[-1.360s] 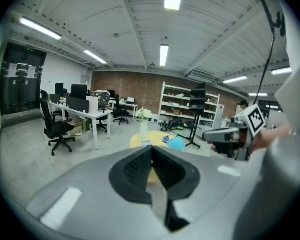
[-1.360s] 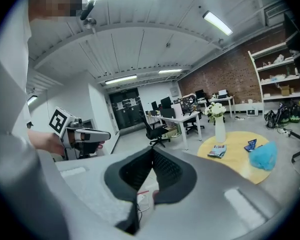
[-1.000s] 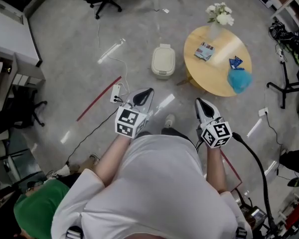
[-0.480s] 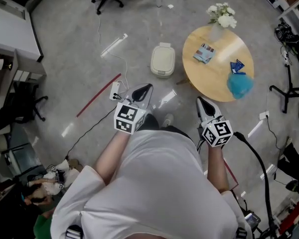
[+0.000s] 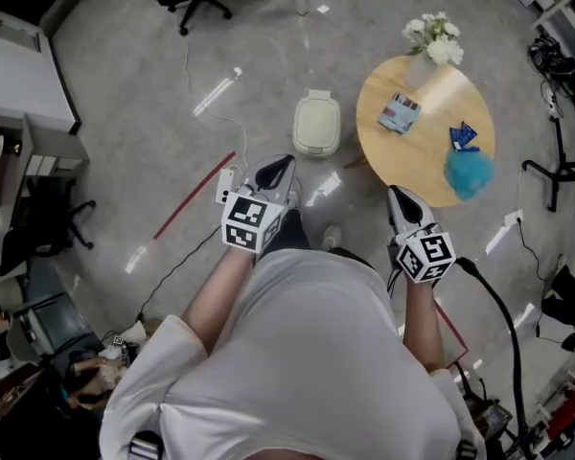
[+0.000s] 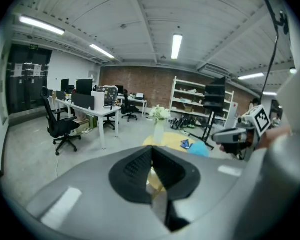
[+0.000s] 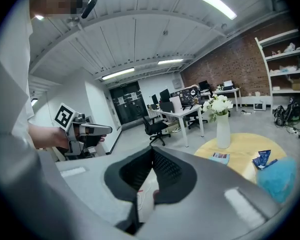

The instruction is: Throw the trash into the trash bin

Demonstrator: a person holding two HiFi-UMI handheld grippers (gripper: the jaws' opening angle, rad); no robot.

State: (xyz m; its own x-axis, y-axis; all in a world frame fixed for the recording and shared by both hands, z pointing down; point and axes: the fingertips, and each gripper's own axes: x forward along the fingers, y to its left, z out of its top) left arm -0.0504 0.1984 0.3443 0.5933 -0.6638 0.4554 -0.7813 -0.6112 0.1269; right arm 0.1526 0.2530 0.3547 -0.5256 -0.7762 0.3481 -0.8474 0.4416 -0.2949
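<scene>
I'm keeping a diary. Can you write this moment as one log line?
left gripper: shut, empty | right gripper: shut, empty | trash: on table | bin: lid closed

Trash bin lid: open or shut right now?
Shut. In the head view the trash bin lid, beside the round table, is an unbroken cream surface covering the whole top, and no opening is visible.

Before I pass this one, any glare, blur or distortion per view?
Head view: sharp, with white glare streaks on the glossy floor and a sheen on the round table. Left gripper view: strong fisheye, dark corners, the left gripper soft up close. Right gripper view: same fisheye, ceiling lights blown out white.
</scene>
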